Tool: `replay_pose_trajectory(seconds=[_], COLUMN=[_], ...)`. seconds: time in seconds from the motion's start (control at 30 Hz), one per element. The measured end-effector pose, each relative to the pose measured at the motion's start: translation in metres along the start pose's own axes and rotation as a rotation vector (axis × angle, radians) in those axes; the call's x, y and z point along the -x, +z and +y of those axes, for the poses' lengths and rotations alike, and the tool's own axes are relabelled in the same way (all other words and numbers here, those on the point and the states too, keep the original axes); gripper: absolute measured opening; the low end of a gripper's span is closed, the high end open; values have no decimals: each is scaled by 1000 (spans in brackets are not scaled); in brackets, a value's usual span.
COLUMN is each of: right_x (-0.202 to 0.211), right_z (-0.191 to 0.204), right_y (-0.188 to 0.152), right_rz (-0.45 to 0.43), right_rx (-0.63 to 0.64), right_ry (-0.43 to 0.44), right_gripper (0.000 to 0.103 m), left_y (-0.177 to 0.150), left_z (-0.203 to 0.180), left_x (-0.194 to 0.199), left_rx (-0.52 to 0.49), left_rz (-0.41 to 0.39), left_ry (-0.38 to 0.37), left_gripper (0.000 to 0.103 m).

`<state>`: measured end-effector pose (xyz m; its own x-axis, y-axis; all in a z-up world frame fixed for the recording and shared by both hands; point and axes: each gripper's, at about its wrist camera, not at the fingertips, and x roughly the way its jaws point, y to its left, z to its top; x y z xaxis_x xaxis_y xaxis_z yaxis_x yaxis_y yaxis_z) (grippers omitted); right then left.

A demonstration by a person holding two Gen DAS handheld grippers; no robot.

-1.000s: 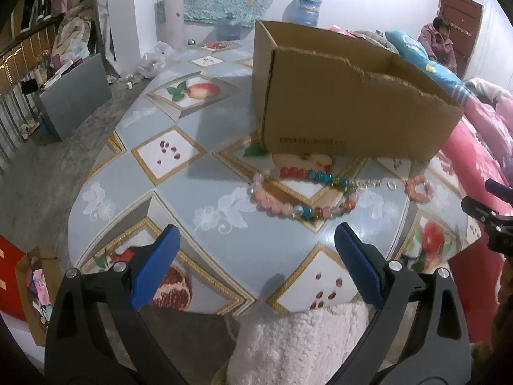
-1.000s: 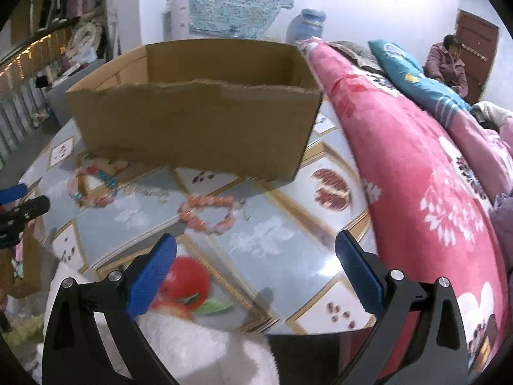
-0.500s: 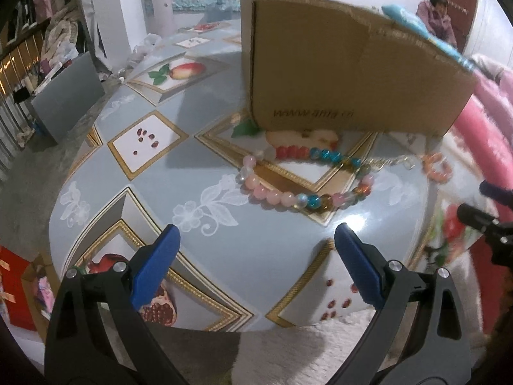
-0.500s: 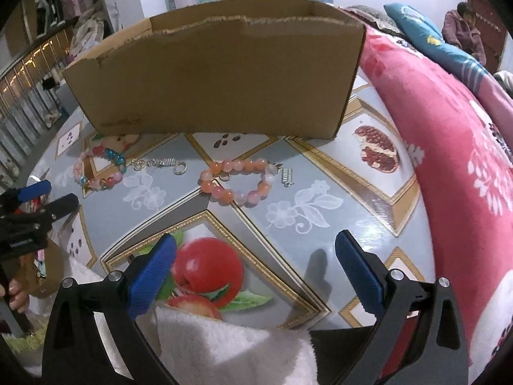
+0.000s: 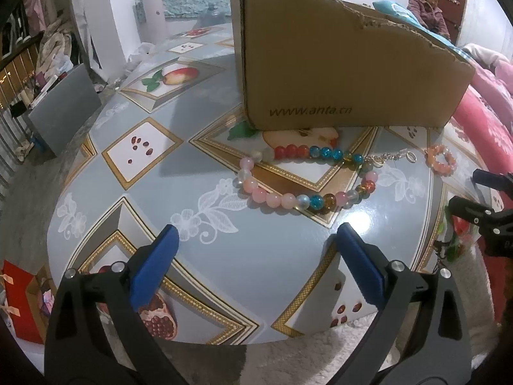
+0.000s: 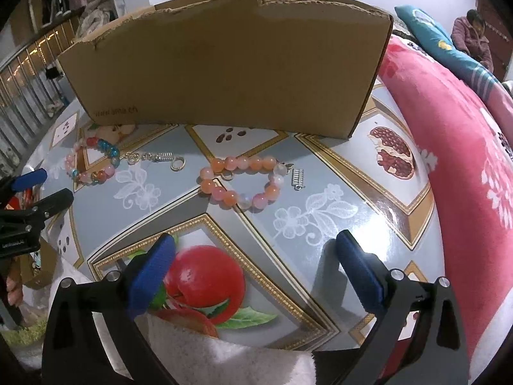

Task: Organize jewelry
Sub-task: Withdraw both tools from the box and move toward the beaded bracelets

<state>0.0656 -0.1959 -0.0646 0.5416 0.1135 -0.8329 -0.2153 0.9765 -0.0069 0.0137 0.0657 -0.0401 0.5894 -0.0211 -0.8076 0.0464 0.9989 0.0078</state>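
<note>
Left gripper (image 5: pixel 256 240) hangs over the near edge of the table (image 5: pixel 154 173), jaws spread wide w/ nothing between them; blue pads (image 5: pixel 154 266) clear of the surface. Right gripper (image 6: pixel 255 245) also over the near edge, further twd the table's right side, jaws wide apart and empty too.

Table has a glossy gray cloth printed w/ fruit panels. A cardboard box (image 5: pixel 336 64) stands upright twd the far part of it, open top, torn upper rim, web address printed low on its near wall.

Two bracelets lie flat on the cloth just in front of the box's near wall, apart from each other. The multicolor bracelet (image 5: pixel 304 176), w/ pink, red, blue and amber beads, sits below the box's left front corner, straight ahead of the left gripper; its silver chain and clasp (image 5: pixel 394 157) trail off to the right. The orange-pink bracelet (image 6: pixel 243 179) lies more twd the middle of the box front, straight ahead of the right gripper, w/ a small silver coil piece (image 6: pixel 298 178) just beside its right end. Neither bracelet touches a gripper or the box.

Red floral blanket (image 6: pixel 449 147) runs along the table's right edge. A person in a pink jacket (image 5: pixel 431 9) sits far back by a dark door. White fluffy fabric (image 6: pixel 224 353) shows at the near edge, below the right gripper.
</note>
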Motion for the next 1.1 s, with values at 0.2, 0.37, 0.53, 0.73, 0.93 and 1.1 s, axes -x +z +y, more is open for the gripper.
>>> replay_pose_trajectory(seconds=[0.2, 0.37, 0.53, 0.73, 0.93, 1.1], right_x=[-3, -6, -10, -14, -14, -13], right_z=[-4, -7, -7, -8, -7, -7], right_y=[3, 9, 19, 26, 24, 21], right_rz=[2, 24, 62, 82, 62, 54], right_rx=[19, 32, 33, 27, 14, 23], right_ry=[13, 21, 23, 19, 11, 16], right_gripper=[97, 97, 97, 97, 97, 97], left_y=[0, 1, 4, 6, 4, 11], left_z=[0, 0, 0, 2, 2, 11], left_x=[0, -1, -2, -4, -4, 11], left_rx=[0, -4, -2, -3, -13, 33], left_rz=[1, 12, 35, 56, 41, 13], left_ry=[0, -1, -4, -6, -11, -47], left_gripper=[95, 95, 95, 95, 96, 95])
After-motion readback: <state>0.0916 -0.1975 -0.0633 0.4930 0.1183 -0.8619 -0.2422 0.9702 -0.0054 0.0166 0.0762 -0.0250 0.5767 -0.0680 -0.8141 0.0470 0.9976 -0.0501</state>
